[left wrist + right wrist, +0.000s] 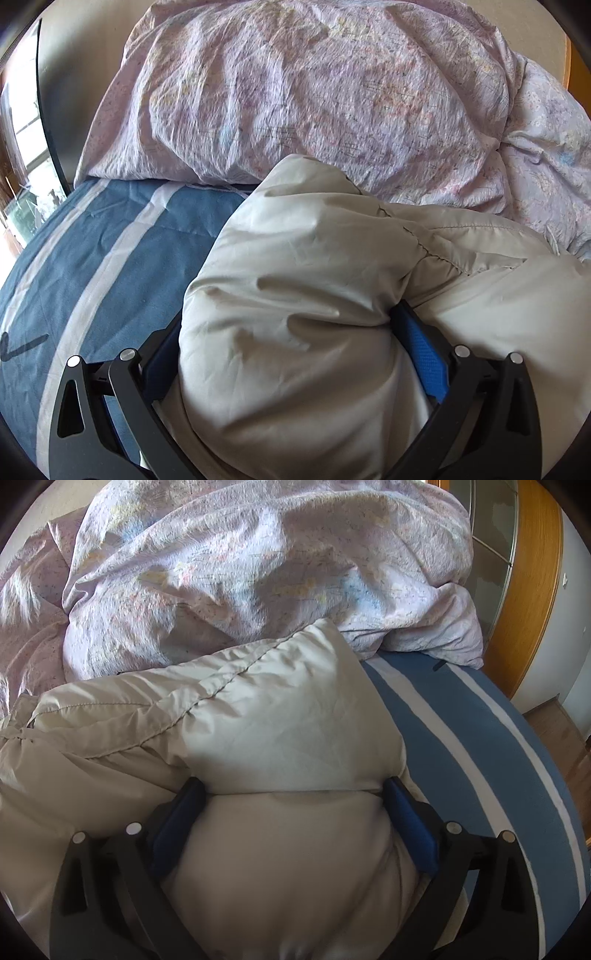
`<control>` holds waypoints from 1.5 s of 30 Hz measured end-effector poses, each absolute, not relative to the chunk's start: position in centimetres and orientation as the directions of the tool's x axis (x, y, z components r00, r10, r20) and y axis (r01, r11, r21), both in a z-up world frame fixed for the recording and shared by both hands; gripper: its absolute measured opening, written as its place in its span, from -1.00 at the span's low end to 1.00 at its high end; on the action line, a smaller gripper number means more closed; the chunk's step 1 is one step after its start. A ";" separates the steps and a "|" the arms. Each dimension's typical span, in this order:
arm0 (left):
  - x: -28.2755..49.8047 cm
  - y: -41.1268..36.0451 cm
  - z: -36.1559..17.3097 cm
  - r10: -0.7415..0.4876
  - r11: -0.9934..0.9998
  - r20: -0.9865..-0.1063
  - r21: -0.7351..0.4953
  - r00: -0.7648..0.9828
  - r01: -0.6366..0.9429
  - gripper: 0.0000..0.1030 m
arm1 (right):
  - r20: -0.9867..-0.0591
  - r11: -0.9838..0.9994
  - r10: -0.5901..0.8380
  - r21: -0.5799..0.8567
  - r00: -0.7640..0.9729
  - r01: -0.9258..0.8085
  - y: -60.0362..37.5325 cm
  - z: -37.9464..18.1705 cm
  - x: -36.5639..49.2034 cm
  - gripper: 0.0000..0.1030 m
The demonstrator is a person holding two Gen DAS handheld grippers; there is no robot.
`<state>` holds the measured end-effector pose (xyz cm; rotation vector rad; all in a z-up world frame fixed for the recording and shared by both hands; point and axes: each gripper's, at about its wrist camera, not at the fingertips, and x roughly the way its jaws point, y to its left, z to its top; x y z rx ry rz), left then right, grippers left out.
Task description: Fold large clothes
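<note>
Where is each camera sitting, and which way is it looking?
Left wrist: sits on the left gripper, looking forward over the beige puffy jacket bunched between its blue pads, towards the pink quilt; striped blue sheet on the left.
Right wrist: sits on the right gripper, facing the same way; sheet and wooden door frame on the right.
Shared: jacket, quilt, sheet.

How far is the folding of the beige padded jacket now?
Done: little visible; the beige padded jacket lies bunched on the blue striped bedsheet. In hand: the left hand-held gripper and right hand-held gripper each clamp a thick bundle of it. Left: flattening it and making the folds.
</note>
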<state>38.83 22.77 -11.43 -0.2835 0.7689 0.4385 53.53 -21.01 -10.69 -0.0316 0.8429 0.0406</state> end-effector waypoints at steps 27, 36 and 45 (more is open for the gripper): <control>39.5 22.6 -11.9 0.277 0.873 -0.757 -0.058 0.591 -0.484 0.97 | -0.795 0.997 -0.007 -0.054 0.606 -0.059 -20.8 -12.3 55.4 0.97; 39.3 22.7 -11.5 0.297 0.866 -0.750 -0.049 0.591 -0.497 0.97 | -0.789 0.997 -0.016 -0.058 0.614 -0.048 -20.9 -12.0 55.1 0.96; 32.5 23.1 -7.9 0.247 0.862 -0.712 -0.148 0.658 -0.484 0.97 | -0.765 0.992 0.071 0.122 0.640 0.036 -24.7 -7.6 48.6 0.95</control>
